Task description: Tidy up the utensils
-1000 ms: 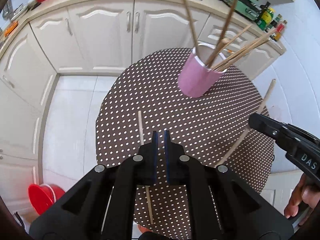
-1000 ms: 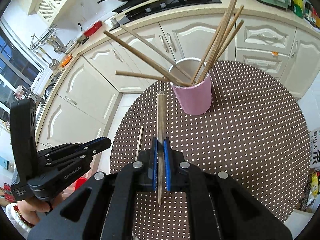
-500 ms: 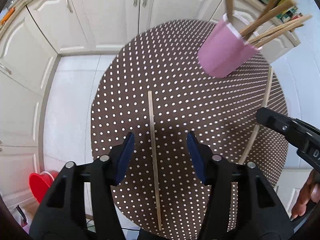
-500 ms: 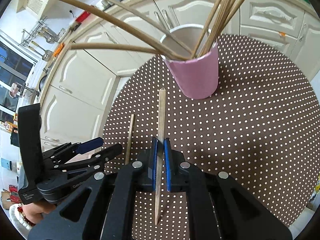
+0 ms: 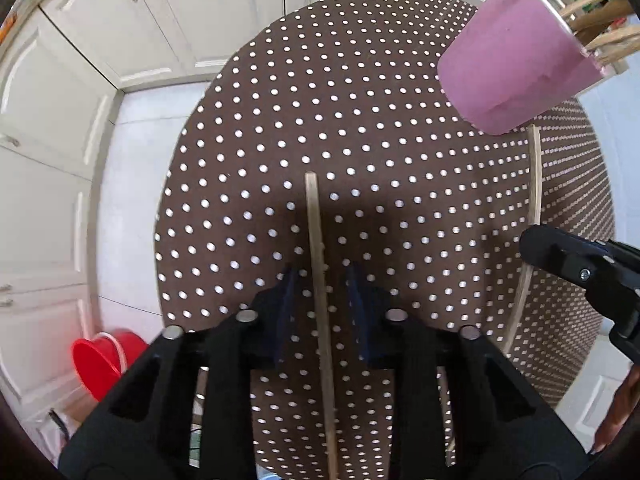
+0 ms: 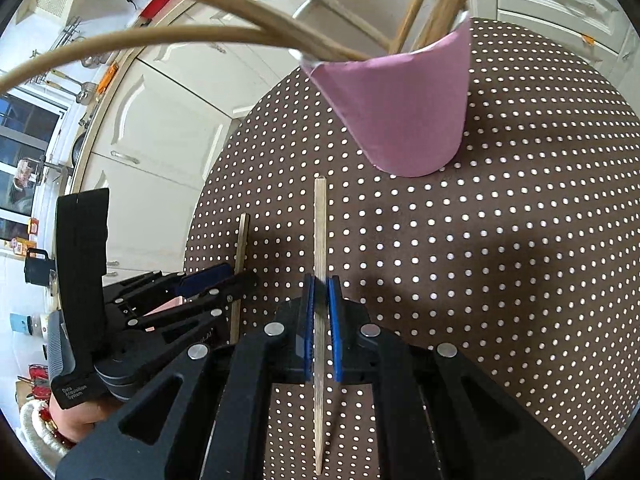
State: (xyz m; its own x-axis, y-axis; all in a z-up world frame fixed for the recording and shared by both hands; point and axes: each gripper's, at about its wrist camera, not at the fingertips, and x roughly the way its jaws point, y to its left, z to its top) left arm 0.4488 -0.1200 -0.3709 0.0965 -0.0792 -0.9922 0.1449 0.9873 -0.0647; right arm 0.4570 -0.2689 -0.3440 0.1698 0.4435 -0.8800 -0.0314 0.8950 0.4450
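Note:
A pink cup [image 5: 516, 60] [image 6: 400, 108] holding several wooden chopsticks stands on the round brown polka-dot table [image 5: 360, 100]. A single chopstick [image 5: 318, 280] lies on the table between the open fingers of my left gripper [image 5: 322, 280], low over it. My right gripper [image 6: 320, 292] is shut on another chopstick [image 6: 320, 232], which points towards the cup's base. In the left wrist view the right gripper [image 5: 580, 268] is at the right with its chopstick [image 5: 534, 184]. In the right wrist view the left gripper [image 6: 216, 280] straddles the lying chopstick [image 6: 242, 240].
White kitchen cabinets [image 5: 80, 80] ring the table. A red bucket [image 5: 104, 360] sits on the floor to the left. The cup's chopsticks [image 6: 160, 8] splay out over the table's left side.
My left gripper has opened and dropped down over the lying chopstick. My right gripper, still holding its chopstick, has moved closer to the pink cup.

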